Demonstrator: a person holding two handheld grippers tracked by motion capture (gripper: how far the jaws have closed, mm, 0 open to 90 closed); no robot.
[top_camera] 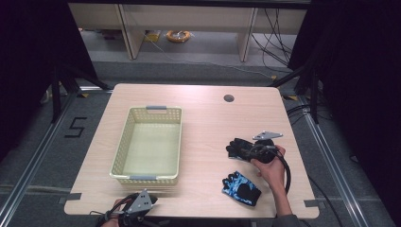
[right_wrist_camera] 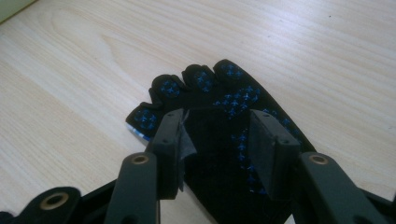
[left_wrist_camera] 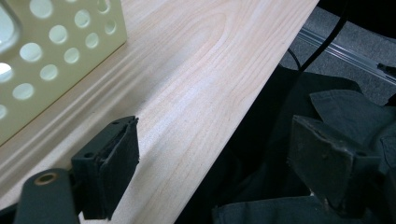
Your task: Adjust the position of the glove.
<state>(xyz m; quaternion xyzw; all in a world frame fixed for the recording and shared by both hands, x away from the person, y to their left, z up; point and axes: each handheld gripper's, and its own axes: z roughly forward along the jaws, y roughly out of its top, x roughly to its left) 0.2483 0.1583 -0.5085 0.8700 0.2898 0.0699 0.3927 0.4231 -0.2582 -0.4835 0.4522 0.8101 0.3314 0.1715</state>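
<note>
Two gloves out on the table [top_camera: 203,118], basket [top_camera: 148,144] empty: nearer glove [top_camera: 241,187] lying loose, farther glove [top_camera: 241,148] under right gripper [top_camera: 261,150]. Left gripper [left_wrist_camera: 212,170] parted, idle over table edge. Right gripper's jaws astride farther glove, apart, not yet clamped; likely nothing binned.

A basket [top_camera: 148,146] stands on the left half of the table [top_camera: 203,113]. Right of it, apart, lie two gloves: one [top_camera: 240,148] farther back, the other [top_camera: 241,188] nearer the front edge. The right gripper [top_camera: 250,150] sits over the back glove, jaws either side of it. The left gripper [top_camera: 137,208] is at the front edge, just before the basket. A hole [top_camera: 229,98] lies near the back edge, right of centre.
</note>
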